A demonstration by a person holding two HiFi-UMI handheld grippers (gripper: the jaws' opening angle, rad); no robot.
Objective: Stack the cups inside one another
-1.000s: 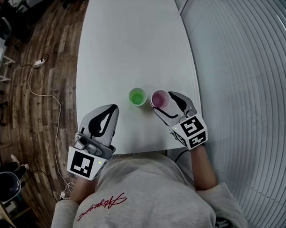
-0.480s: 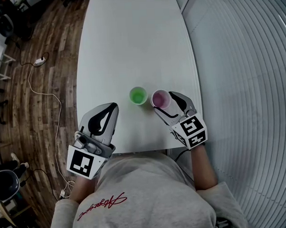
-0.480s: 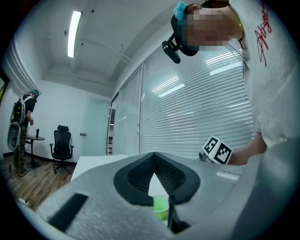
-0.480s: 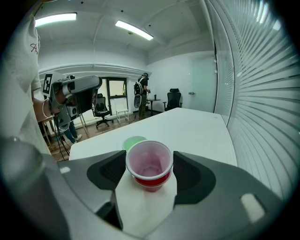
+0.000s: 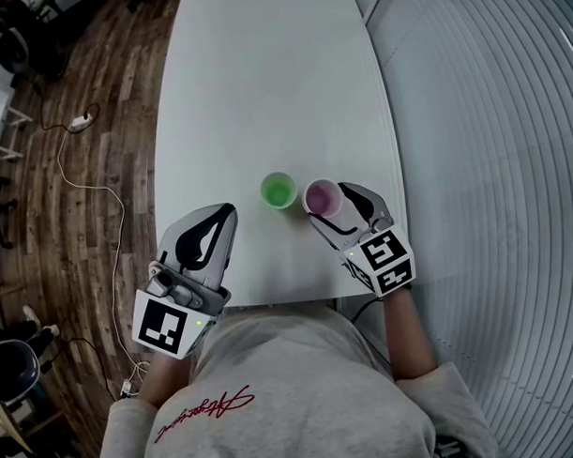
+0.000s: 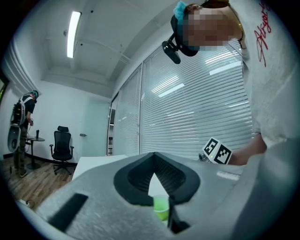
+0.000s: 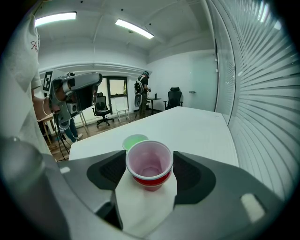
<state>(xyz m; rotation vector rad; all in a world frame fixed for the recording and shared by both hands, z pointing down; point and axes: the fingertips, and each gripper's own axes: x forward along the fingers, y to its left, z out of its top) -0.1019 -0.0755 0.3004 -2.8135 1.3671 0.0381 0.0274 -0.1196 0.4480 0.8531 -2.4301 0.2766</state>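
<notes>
Left gripper (image 5: 227,214) rests at the near left edge of the white table (image 5: 263,83), jaws pressed together, nothing between them. To its right, near the table's middle, the green cup (image 5: 278,191) stands upright on its own. Just beside it, not touching, is the red cup (image 5: 322,198), also upright, and the right gripper (image 5: 331,205) is clamped on its rim from both sides.
</notes>
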